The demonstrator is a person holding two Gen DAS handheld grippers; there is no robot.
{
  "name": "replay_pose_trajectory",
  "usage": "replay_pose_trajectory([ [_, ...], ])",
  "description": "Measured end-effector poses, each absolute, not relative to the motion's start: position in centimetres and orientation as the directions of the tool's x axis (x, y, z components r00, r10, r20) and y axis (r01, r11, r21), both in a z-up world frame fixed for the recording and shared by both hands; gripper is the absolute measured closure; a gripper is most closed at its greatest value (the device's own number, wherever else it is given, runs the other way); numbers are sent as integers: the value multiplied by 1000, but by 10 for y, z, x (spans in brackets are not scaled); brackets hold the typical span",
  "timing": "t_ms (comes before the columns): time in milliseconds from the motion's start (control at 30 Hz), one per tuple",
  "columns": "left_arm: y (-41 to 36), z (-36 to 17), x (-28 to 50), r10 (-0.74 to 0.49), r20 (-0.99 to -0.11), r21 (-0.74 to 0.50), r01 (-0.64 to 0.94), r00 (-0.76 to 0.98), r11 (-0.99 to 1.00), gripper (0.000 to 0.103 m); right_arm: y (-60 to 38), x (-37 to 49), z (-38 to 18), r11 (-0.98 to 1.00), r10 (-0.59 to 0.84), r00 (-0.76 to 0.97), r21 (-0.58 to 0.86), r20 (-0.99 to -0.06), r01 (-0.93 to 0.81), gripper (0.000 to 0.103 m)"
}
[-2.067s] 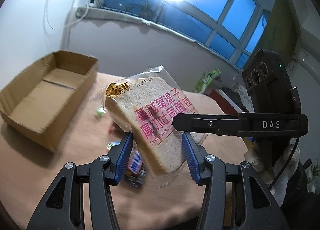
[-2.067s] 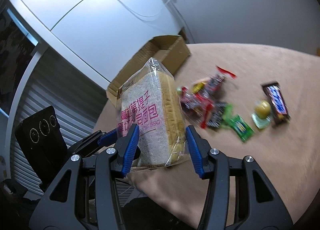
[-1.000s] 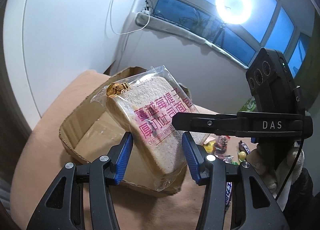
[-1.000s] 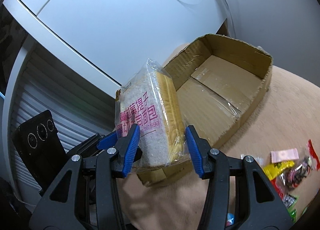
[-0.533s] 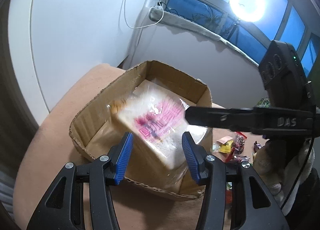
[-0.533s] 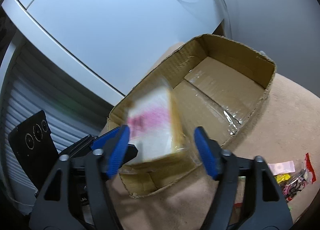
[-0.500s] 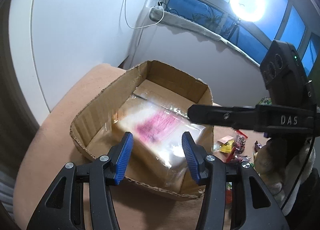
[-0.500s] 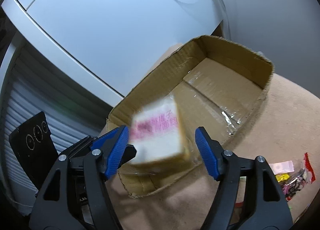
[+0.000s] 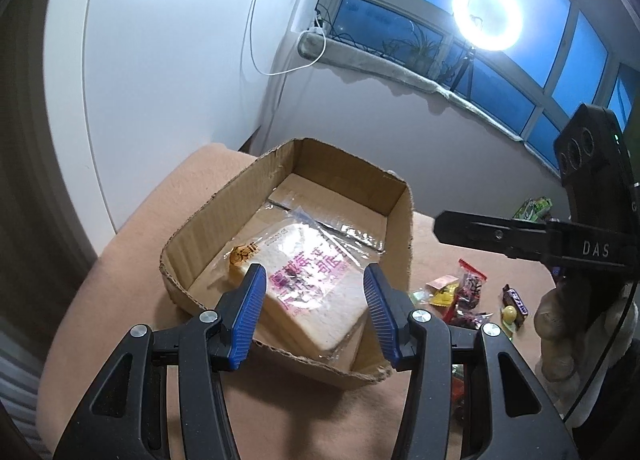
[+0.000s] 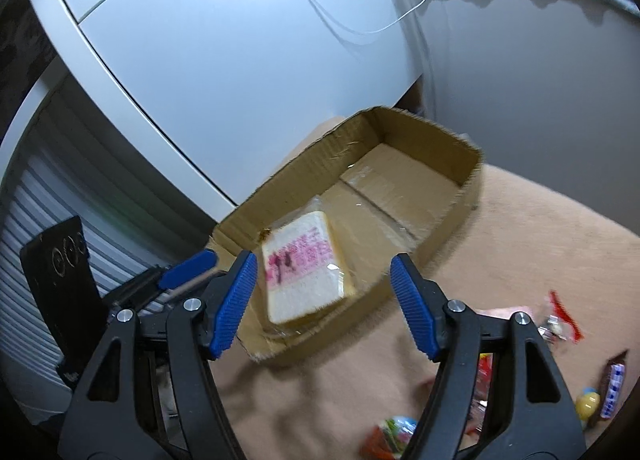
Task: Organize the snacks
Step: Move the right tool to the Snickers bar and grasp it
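A bag of sliced bread (image 9: 308, 284) with pink lettering lies flat inside an open cardboard box (image 9: 208, 228) on the tan cloth. It also shows in the right wrist view (image 10: 306, 264) at the near end of the box (image 10: 468, 188). My left gripper (image 9: 314, 312) is open and empty just above the near box wall. My right gripper (image 10: 322, 300) is open and empty, above the box's near corner. Loose snacks (image 9: 464, 292) lie on the cloth to the right of the box.
A chocolate bar (image 9: 516, 298) and a yellow sweet (image 9: 509, 313) lie past the snack pile. More wrapped snacks (image 10: 560, 324) and a bar (image 10: 612, 388) show at the right in the right wrist view. White cabinet panels (image 10: 224, 44) stand behind the box.
Both grippers held the bread bag and carried it over the box. Both opened, the bag dropped and now lies flat in the box. The right gripper has drawn back.
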State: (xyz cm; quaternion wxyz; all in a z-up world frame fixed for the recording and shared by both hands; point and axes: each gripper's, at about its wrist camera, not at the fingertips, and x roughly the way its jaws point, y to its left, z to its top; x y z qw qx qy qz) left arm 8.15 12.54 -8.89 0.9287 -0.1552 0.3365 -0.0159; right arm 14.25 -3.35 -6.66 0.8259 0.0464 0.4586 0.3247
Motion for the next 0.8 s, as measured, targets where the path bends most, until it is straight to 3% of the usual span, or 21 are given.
replay_pose_trajectory([
  [100,118,-85,75,-138,-611,-298,-65,780,952,54,-51,131,-57,805,557,411,347,-722,-481,31],
  [233,105,-81,68,-152,-601,-291,-37,784,956,53,-72,118,-48,832,518,465,295,-718,-470,21],
  [800,32,-103,48,-280,-643,-286,116,713,951,53,-212,59,-47,956,274,616,137,-739,-260,20],
])
